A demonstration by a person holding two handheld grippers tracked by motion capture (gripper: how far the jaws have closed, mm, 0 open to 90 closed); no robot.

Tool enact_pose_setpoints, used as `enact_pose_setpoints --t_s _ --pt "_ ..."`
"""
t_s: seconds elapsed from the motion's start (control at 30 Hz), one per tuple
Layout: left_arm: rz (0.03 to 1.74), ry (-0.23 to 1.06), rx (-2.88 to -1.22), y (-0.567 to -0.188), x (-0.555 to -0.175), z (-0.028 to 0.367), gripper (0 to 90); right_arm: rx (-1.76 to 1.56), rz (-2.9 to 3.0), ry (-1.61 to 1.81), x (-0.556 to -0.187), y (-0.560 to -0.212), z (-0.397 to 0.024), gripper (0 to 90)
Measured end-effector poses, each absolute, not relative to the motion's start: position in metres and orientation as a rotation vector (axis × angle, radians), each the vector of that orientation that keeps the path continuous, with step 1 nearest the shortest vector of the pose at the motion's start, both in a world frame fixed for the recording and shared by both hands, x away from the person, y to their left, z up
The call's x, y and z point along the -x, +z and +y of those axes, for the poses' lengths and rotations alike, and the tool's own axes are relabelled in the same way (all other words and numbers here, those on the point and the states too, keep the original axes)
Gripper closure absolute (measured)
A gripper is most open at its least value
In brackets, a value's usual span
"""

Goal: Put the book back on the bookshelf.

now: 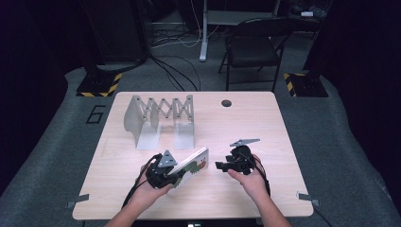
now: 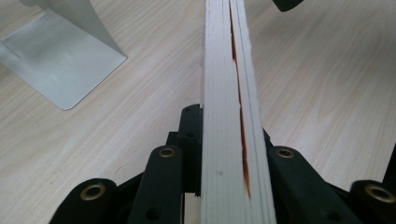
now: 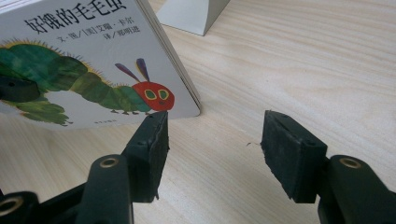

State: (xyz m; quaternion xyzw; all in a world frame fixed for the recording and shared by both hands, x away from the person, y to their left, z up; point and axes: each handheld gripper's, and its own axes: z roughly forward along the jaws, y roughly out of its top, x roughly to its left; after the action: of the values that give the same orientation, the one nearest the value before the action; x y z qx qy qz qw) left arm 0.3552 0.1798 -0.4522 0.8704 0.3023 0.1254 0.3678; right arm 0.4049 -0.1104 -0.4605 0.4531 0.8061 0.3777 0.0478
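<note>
Grasp step: left gripper (image 1: 176,179) clamped on picture book (image 1: 193,166); right gripper (image 3: 212,140) apart, empty. Next, presumably: transfer into metal book rack (image 1: 161,120).

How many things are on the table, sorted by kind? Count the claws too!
Picture books: 1, the caterpillar book, squeezed in the left claw.
Metal racks: 1, the silver folding book rack at the back.
Claws: 2, the left claw holding the book and the right claw, open with nothing in it.
Total: 4 things.
</note>
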Motion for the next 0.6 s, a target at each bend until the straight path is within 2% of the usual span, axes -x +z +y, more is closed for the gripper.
enact_pose_setpoints --t_s 0.6 --pt "0.756 0.334 -2.236 -0.4523 -0.3534 0.1779 75.8 -1.396 2.456 1.156 -0.4024 -0.4631 -0.1133 41.4"
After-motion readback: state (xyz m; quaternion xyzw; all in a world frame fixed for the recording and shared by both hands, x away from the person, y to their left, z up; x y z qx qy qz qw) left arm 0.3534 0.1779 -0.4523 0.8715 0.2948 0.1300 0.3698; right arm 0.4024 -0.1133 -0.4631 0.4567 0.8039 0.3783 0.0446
